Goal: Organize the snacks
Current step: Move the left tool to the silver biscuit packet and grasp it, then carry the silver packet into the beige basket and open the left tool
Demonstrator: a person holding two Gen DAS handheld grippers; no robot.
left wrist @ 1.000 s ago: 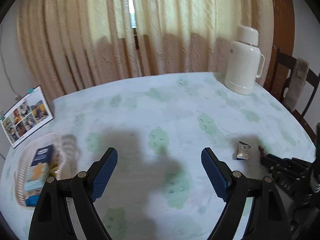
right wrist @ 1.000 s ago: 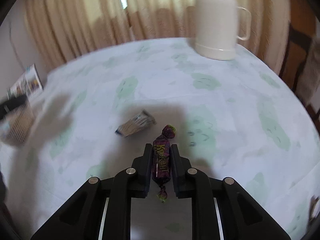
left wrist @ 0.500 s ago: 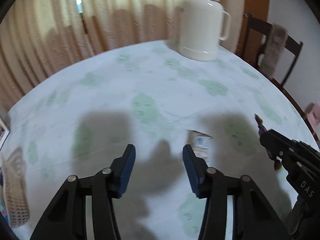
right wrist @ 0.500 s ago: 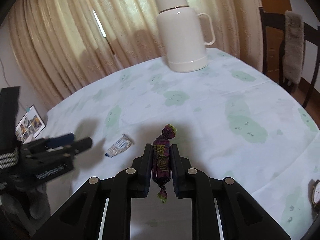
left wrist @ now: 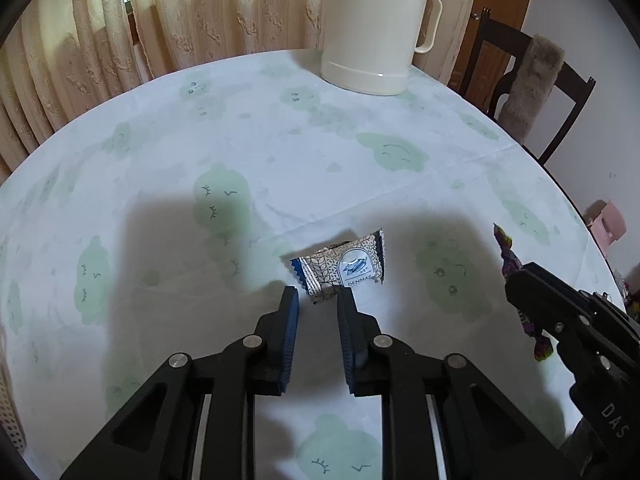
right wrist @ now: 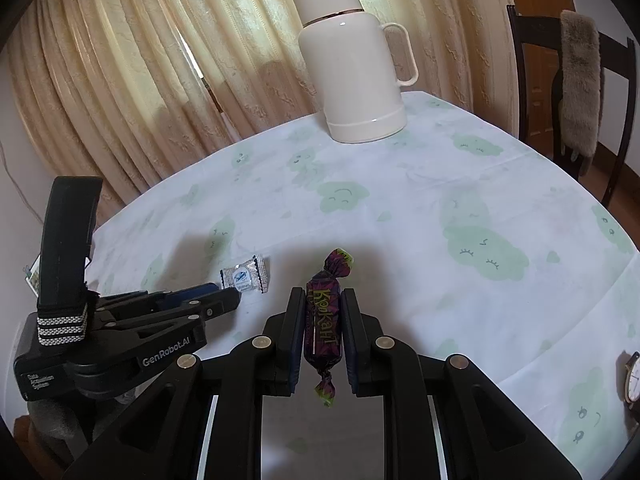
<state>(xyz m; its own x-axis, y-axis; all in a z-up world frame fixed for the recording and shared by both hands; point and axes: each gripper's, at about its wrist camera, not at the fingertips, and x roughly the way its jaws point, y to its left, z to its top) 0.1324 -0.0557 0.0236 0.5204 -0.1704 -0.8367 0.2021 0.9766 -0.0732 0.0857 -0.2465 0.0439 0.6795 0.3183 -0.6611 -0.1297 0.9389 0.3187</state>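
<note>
A small white-and-blue patterned snack packet lies on the tablecloth; it also shows in the right wrist view. My left gripper is just in front of it, its jaws narrowed to a small gap with the tips at the packet's near edge, holding nothing. My right gripper is shut on a purple wrapped candy, held above the table; the candy also shows at the right of the left wrist view. The left gripper shows in the right wrist view.
A large white thermos jug stands at the far side of the round table. A dark wooden chair with a grey fur cover stands at the right. A wristwatch lies at the table's right edge. Curtains hang behind.
My left gripper has swung right away from the basket, come down to the patterned packet and narrowed its jaws. My right gripper still holds the purple candy and has lifted it.
</note>
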